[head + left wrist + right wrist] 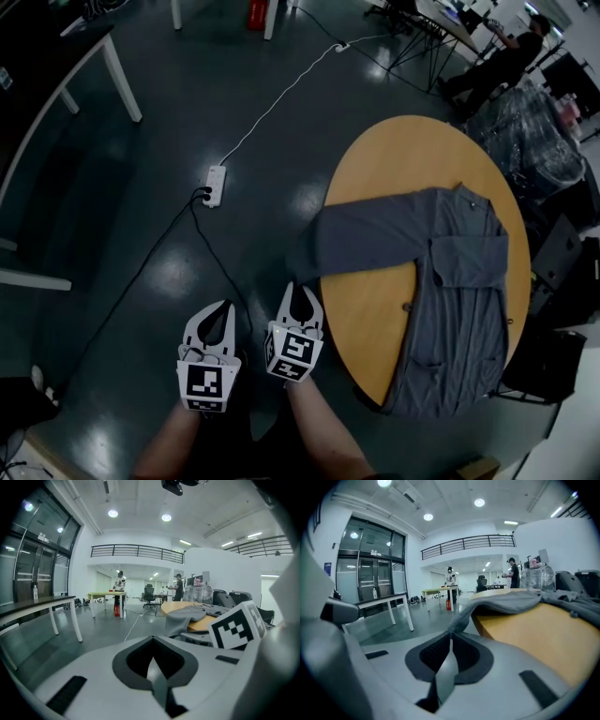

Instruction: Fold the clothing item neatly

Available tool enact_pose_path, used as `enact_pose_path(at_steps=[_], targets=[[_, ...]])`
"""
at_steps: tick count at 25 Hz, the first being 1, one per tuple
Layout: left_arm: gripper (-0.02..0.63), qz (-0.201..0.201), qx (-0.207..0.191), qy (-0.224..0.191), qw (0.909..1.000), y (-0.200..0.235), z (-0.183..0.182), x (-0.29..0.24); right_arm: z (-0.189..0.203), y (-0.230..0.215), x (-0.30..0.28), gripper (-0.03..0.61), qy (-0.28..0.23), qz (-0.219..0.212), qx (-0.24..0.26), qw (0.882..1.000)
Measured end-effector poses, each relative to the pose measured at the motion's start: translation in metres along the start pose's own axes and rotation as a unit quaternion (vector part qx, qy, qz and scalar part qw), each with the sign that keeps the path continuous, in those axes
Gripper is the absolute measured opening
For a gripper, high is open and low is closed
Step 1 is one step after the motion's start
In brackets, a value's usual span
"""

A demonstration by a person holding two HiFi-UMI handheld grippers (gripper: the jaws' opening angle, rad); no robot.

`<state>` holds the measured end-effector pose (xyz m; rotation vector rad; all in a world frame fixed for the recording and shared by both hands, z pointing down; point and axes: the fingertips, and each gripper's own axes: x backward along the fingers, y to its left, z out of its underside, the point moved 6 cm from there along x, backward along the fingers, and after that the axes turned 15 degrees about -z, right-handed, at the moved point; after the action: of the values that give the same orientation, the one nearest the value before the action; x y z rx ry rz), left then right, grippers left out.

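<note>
A grey long-sleeved shirt (pixel 459 300) lies spread on the round wooden table (pixel 375 319). One sleeve (pixel 356 246) reaches over the table's left edge. My right gripper (pixel 300 286) is below that edge with its jaws closed on the sleeve's cuff; in the right gripper view the cuff (pixel 461 620) drapes down to the closed jaw tips of the right gripper (pixel 450 641). My left gripper (pixel 223 307) hangs over the floor beside it, shut and empty. The left gripper view shows the left gripper (pixel 151 644) with its jaws together, and the shirt (pixel 187 613) ahead on the table (pixel 176 606).
A white power strip (pixel 216 185) with white and black cables lies on the dark floor to the left of the table. A white-legged table (pixel 66 56) stands at the far left. Plastic-wrapped goods (pixel 534 141) and dark cases (pixel 553 366) crowd the table's right side. A person (pixel 506 56) stands far off.
</note>
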<state>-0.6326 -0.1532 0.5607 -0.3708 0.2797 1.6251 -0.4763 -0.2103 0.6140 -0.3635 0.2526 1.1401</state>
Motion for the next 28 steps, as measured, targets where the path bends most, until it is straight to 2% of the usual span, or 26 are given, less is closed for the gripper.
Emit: enact_pose_path(at_steps=[6, 10, 19, 23, 28], targets=[[0.008, -0.014, -0.008, -0.018, 0.9997, -0.015, -0.031, 0.018, -0.056, 0.001, 0.036, 0.011, -0.033, -0.042, 0.003, 0.999], [0.008, -0.021, -0.006, -0.029, 0.9993, -0.041, -0.049, 0.028, -0.091, -0.026, 0.065, 0.011, -0.059, -0.050, 0.005, 0.997], [0.008, -0.016, -0.011, -0.068, 0.9975, -0.125, -0.096, 0.048, -0.150, -0.138, 0.141, 0.011, -0.114, -0.014, 0.013, 0.993], [0.008, -0.014, -0.019, -0.086, 0.9960, -0.166, -0.112, 0.057, -0.163, -0.197, 0.172, 0.011, -0.117, 0.001, 0.022, 0.993], [0.008, -0.016, -0.013, -0.110, 0.9938, -0.208, -0.134, 0.066, -0.168, -0.252, 0.199, 0.011, -0.106, -0.003, 0.027, 0.994]])
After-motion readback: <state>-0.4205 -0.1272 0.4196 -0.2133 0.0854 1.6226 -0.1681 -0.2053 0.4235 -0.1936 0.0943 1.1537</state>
